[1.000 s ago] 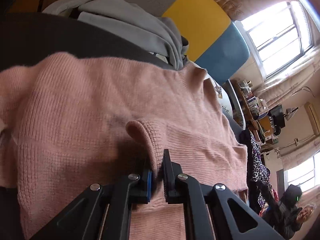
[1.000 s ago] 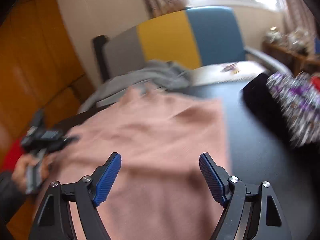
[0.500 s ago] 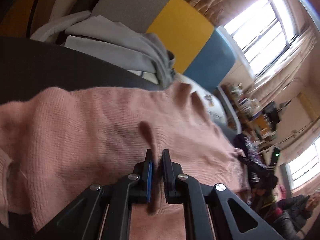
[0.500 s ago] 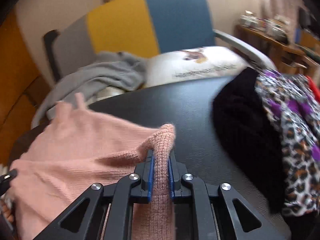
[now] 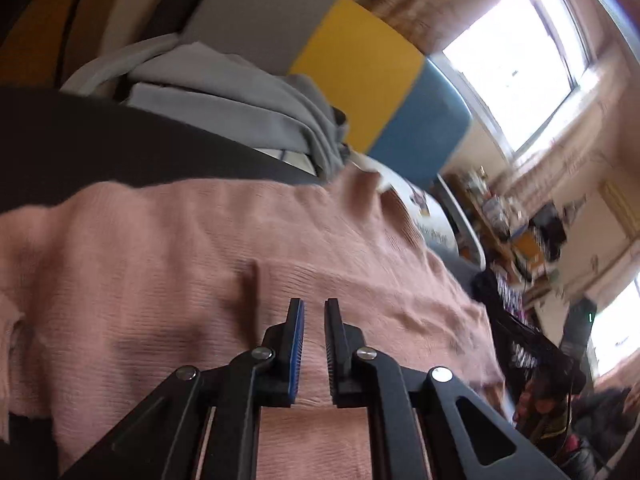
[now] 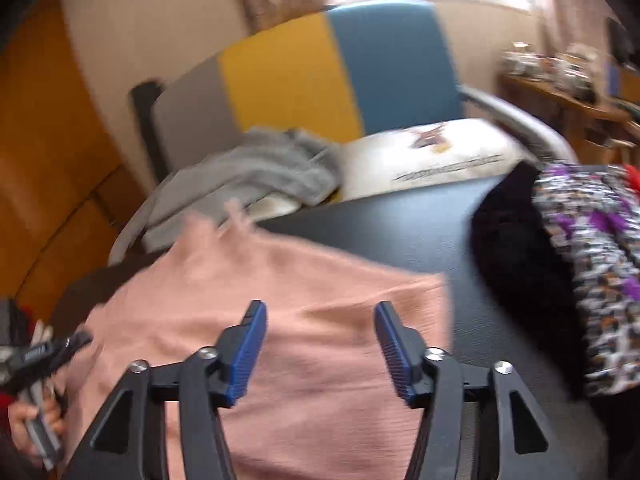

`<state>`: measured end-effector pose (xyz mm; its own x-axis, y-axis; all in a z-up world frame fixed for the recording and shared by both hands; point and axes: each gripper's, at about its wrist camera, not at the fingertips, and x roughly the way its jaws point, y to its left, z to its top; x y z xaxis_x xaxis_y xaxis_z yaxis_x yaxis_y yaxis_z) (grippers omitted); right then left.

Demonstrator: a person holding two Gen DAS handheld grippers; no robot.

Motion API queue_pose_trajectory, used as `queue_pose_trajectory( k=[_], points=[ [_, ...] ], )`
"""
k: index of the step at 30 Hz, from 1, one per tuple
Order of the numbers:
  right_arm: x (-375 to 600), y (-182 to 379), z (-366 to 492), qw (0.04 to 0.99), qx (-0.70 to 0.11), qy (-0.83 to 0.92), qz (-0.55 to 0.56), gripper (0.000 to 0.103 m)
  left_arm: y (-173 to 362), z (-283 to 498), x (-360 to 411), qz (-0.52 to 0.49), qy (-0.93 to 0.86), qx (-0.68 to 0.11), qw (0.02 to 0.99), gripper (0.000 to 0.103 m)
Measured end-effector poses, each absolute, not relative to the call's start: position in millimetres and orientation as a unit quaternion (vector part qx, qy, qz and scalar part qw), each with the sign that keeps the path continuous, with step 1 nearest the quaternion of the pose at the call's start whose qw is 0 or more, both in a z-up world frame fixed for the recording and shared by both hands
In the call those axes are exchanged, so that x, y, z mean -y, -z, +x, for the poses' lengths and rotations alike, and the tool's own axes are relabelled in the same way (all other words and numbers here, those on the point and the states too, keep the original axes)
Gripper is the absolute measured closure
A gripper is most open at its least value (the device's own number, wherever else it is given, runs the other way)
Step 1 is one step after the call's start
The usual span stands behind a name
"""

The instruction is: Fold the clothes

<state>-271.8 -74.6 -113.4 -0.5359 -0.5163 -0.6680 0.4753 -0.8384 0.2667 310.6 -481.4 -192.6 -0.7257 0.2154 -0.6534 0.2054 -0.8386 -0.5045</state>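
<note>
1. Both of your claws have let go since half a second ago: the left one was pinching a ridge of the pink sweater and the right one was clamped on a raised fold; now neither holds cloth.
2. Left wrist view: your left claw (image 5: 314, 312) has its fingers only slightly parted, a narrow gap between the pads with nothing in it. The pink sweater (image 5: 208, 264) lies spread on the dark tabletop (image 5: 80, 140) right under and ahead of the claw, with a low crease running just left of the fingertips. Beyond the sweater's far edge a grey garment (image 5: 240, 108) is heaped on the chair (image 5: 360, 76) with grey, yellow and blue back panels. The picture is blurred toward the right.
3. Right wrist view: your right claw (image 6: 318, 316) is spread wide, its blue pads well apart above the sweater (image 6: 320, 304), which lies flat with its right edge on bare tabletop (image 6: 400, 224). To the right sit a black garment (image 6: 512, 232) and a leopard-print one (image 6: 592, 256), touching each other. At the lower left your left hand (image 6: 32, 420) grips the other tool's handle. This frame is motion-blurred.
</note>
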Motion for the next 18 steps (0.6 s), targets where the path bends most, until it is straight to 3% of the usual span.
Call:
queue_pose_trajectory(
  k=[5, 8, 11, 15, 18],
  points=[
    [94.5, 161.5, -261.7, 0.267, -0.015, 0.865, 0.424, 0.037, 209.8, 319.9, 470.6, -0.383, -0.881, 0.277, -0.005, 0.091],
    [88.5, 159.5, -256.5, 0.288, 0.001, 0.861, 0.419, 0.024, 221.9, 330.6, 470.5, -0.383, -0.878, 0.287, -0.012, 0.093],
    [88.3, 157.4, -256.3, 0.296, -0.004, 0.857, 0.421, 0.024, 212.9, 328.6, 473.5, -0.382, -0.877, 0.291, -0.014, 0.091],
    [100.9, 133.8, -265.6, 0.340, -0.016, 0.846, 0.411, 0.043, 181.6, 300.6, 483.7, -0.363, -0.889, 0.280, 0.004, 0.084],
    [129.6, 114.0, -291.2, 0.369, -0.025, 0.840, 0.398, 0.045, 165.8, 257.0, 487.0, -0.370, -0.897, 0.242, 0.014, 0.080]
  ],
)
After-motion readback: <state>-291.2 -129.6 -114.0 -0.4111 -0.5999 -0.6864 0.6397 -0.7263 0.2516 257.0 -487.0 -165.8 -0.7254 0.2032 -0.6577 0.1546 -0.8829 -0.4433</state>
